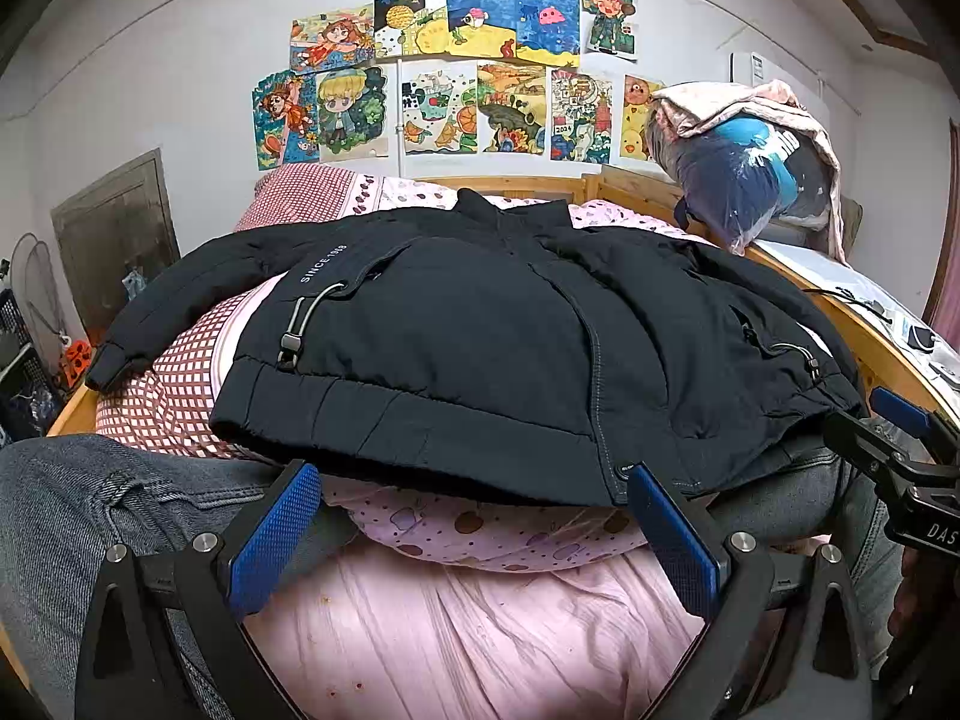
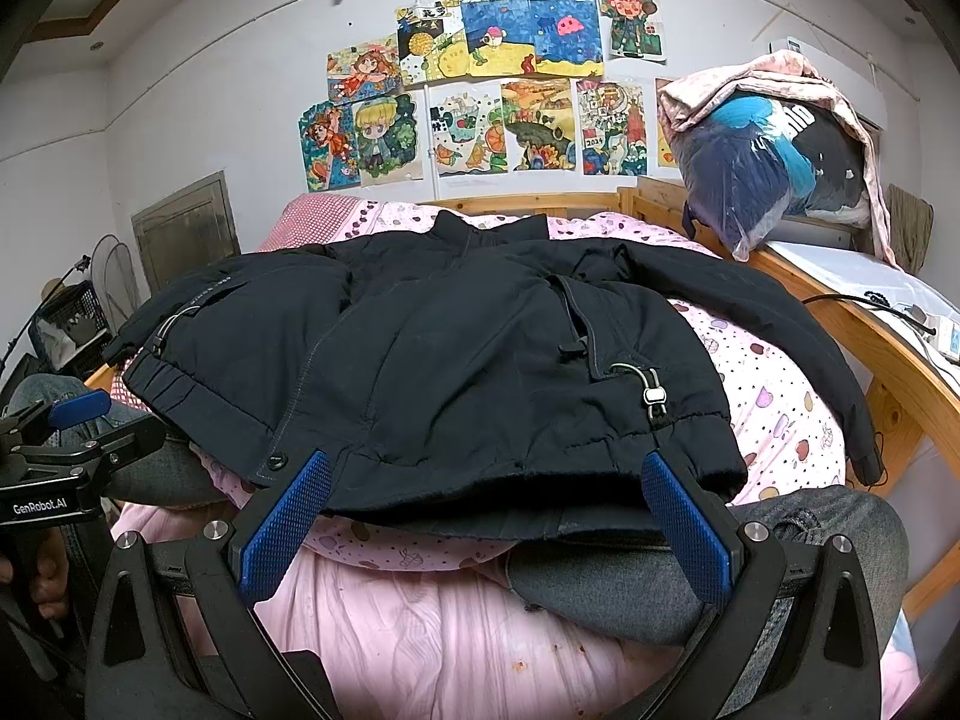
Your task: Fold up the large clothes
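A black padded jacket (image 1: pixel 480 348) lies spread front-up across the pink spotted quilt (image 2: pixel 774 408) on a wooden-framed bed (image 2: pixel 888 354), its hem at the near edge. Left gripper (image 1: pixel 474 534) and right gripper (image 2: pixel 486 528) hover there, fingers apart. Children's drawings (image 1: pixel 456 66) cover the white wall.

1. Black jacket (image 1: pixel 456 324) spread front up over pink spotted quilt (image 1: pixel 480 531), sleeves out to both sides.
2. Left tongs (image 1: pixel 474 534) wide apart, empty, just below jacket hem.
3. Right tongs (image 1: pixel 894 420) at right edge beside hem.
4. Drawings (image 1: pixel 444 66) taped on wall behind.
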{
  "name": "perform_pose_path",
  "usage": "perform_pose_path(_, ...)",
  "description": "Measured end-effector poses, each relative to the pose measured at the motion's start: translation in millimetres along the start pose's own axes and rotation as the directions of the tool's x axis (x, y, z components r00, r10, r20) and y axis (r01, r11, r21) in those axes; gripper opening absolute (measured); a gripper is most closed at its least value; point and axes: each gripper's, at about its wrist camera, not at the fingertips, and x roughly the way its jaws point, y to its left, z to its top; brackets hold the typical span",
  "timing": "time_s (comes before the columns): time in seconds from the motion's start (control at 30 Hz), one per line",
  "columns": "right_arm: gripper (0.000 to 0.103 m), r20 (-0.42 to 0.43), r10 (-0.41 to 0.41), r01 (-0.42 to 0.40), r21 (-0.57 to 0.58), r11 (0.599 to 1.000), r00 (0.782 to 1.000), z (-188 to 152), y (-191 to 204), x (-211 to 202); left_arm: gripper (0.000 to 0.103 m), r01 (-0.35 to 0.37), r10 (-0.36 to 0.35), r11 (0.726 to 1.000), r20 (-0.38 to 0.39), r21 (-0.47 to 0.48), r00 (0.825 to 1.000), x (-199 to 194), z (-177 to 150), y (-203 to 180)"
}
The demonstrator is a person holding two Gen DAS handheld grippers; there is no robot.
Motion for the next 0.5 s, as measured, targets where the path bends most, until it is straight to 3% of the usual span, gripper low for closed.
perform_pose_path(0.5,0.102,-0.002,0.001,-0.001,0.001,1.000,1.000,-0.7,-0.1,-1.1,0.103,0.000,0.000,1.000,0.000,0.000,1.000,0.0,0.0,0.0)
